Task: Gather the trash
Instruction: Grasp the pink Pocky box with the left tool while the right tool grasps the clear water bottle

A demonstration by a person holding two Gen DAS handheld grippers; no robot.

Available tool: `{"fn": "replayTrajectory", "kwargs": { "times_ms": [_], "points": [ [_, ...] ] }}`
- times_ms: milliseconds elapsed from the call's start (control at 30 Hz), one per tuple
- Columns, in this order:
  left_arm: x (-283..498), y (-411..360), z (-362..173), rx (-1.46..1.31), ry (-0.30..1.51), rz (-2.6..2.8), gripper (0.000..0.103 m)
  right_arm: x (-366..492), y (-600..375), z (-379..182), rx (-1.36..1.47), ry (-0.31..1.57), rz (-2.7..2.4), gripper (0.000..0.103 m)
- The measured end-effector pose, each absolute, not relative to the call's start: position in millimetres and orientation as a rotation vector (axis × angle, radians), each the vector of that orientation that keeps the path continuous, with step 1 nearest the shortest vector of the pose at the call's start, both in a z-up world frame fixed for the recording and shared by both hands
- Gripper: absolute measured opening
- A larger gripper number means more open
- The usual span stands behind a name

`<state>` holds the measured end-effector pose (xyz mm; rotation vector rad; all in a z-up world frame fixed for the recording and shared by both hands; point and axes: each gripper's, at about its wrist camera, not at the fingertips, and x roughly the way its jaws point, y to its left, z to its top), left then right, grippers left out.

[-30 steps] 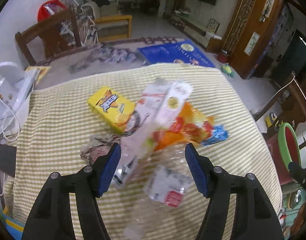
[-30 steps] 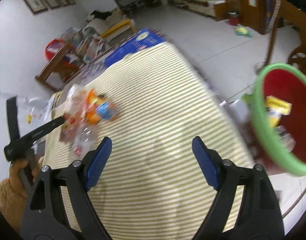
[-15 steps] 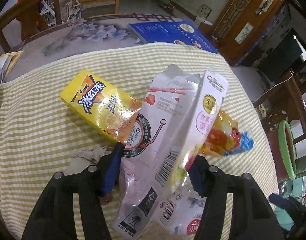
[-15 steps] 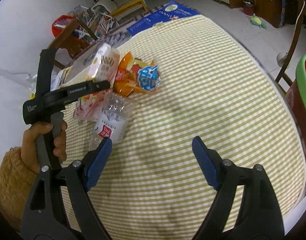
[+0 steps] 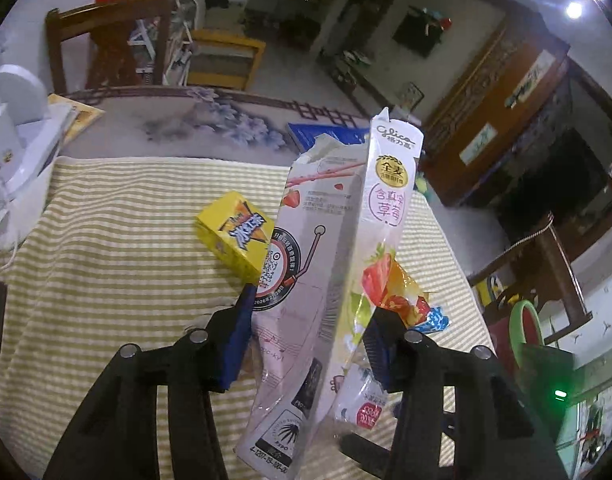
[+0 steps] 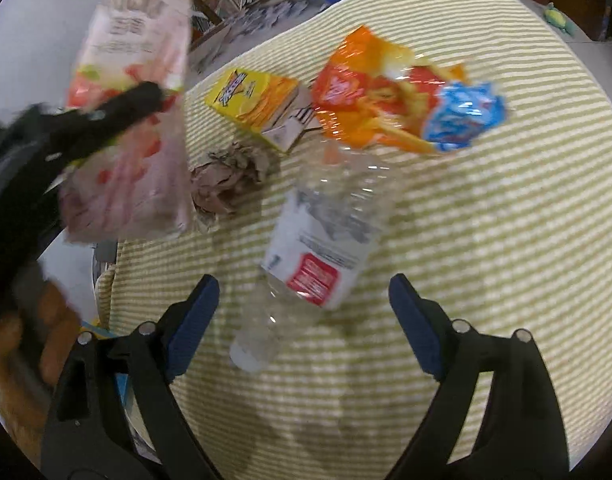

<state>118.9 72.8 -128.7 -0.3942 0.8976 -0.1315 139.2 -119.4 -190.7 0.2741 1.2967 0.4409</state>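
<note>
**Pink box lifted off the cloth**

Raised since half a second ago, the tall pink-and-white cardboard snack box now stands nearly upright at frame centre, clamped in the left tool; its torn top is open and its lower end is cut off. The right tool, jaws spread, hovers above the clear crushed plastic bottle on the striped tabletop. Motion blurs the box in the right view.

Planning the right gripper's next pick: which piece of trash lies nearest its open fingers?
The clear plastic bottle, lying on its side just ahead of the right gripper; the crumpled paper, yellow carton and orange wrapper lie farther.
</note>
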Motion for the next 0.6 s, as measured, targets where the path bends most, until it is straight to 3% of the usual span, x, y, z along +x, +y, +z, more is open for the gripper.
{"fn": "replayTrajectory", "kwargs": {
  "times_ms": [233,367,600],
  "points": [
    [106,78,-132,-0.408,0.892,-0.107,0.048,150,-93,-202,0.185,1.308,0.413,0.084],
    [105,78,-133,-0.411,0.894,-0.109,0.048,152,-87,-207,0.136,1.319,0.422,0.056],
    [102,76,-129,-0.402,0.889,-0.123,0.048,140,-104,-198,0.183,1.303,0.463,0.053]
  ]
}}
